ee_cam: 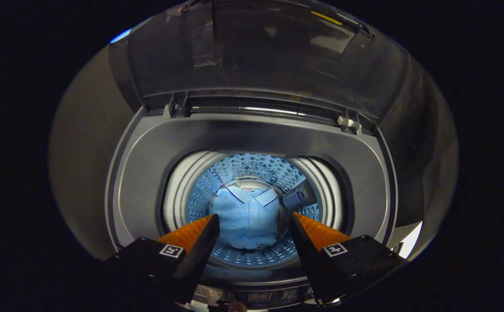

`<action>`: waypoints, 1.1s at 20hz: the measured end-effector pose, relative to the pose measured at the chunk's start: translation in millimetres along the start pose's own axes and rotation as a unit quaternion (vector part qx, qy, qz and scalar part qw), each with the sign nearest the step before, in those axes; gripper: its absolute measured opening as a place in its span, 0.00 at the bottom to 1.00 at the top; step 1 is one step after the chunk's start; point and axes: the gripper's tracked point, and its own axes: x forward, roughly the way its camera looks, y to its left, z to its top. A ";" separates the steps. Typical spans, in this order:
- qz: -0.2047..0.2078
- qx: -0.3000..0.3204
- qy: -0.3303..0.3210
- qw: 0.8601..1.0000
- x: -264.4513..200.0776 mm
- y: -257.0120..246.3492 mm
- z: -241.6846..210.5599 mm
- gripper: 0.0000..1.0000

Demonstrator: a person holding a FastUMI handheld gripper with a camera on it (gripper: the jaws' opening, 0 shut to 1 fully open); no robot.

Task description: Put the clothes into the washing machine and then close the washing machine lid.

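1. The gripper is nearest the camera: its two fingers are spread wide apart and pinch nothing, each carrying a small square marker on its base. The fingers reach forward over the front rim of the washing machine, pointing down into its opening.
2. Seen through the gap between the fingertips and well beyond them, a light blue polo shirt lies at the bottom of the drum. Its collar, edged with a dark stripe, faces up and its button placket runs down the middle. The shirt touches neither finger.
3. The drum wall around the shirt is perforated metal with a dimpled pattern, and it shows a blue tint. A ribbed grey insert sits on the drum wall just to the right of the shirt's collar.
4. A pale ring circles the mouth of the drum, and outside that lies the grey top deck of the machine.
5. The washing machine lid stands raised at the far side, hinged along the back edge of the deck. It is dark and see-through, with reflections on it.
6. A strip of control panel shows at the machine's near edge, under the fingers.
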 end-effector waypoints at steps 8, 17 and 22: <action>-0.003 0.028 -0.130 0.991 -99.4 -10.6 109.4 1.00; -0.019 0.009 -0.230 0.973 -176.8 -21.1 243.6 1.00; -0.008 0.022 -0.250 0.968 -192.3 -15.0 296.6 0.99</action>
